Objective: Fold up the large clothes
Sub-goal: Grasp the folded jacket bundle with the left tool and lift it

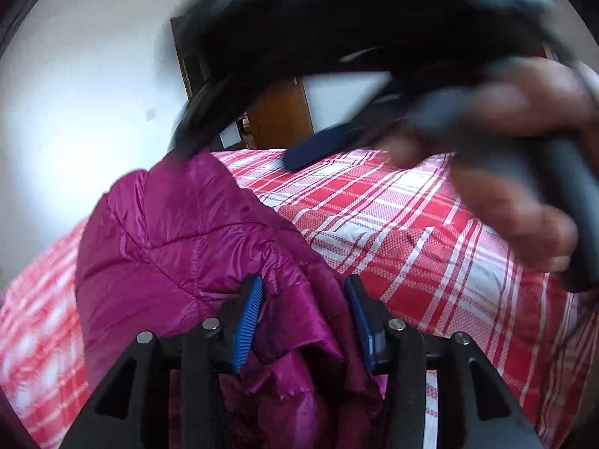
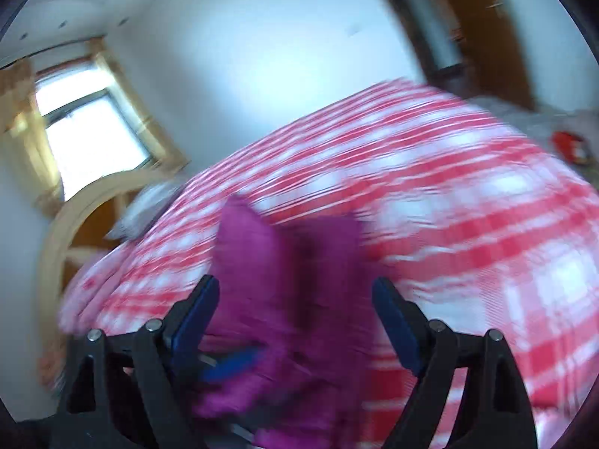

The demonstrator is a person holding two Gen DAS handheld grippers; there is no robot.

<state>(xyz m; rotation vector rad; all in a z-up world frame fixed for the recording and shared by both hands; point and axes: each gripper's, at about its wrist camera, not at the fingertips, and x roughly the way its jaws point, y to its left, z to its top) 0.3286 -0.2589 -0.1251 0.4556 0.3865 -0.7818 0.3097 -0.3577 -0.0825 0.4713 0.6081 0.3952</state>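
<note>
A magenta quilted puffer jacket (image 1: pixel 179 239) is held up over a bed with a red and white plaid cover (image 1: pixel 393 224). My left gripper (image 1: pixel 303 292) has its blue-padded jaws around a bunched fold of the jacket, with a gap still between the pads. In the right wrist view the jacket (image 2: pixel 284 273) shows as a blurred magenta mass between the wide-apart jaws of my right gripper (image 2: pixel 295 292). The right gripper and the hand holding it (image 1: pixel 516 172) pass blurred across the upper right of the left wrist view.
The plaid bed (image 2: pixel 430 194) fills both views. A wooden door (image 1: pixel 280 112) stands beyond it. A window with yellow curtains (image 2: pixel 86 127) and a curved wooden headboard (image 2: pixel 75 220) are at the left. A small red object (image 2: pixel 569 144) lies at the far right.
</note>
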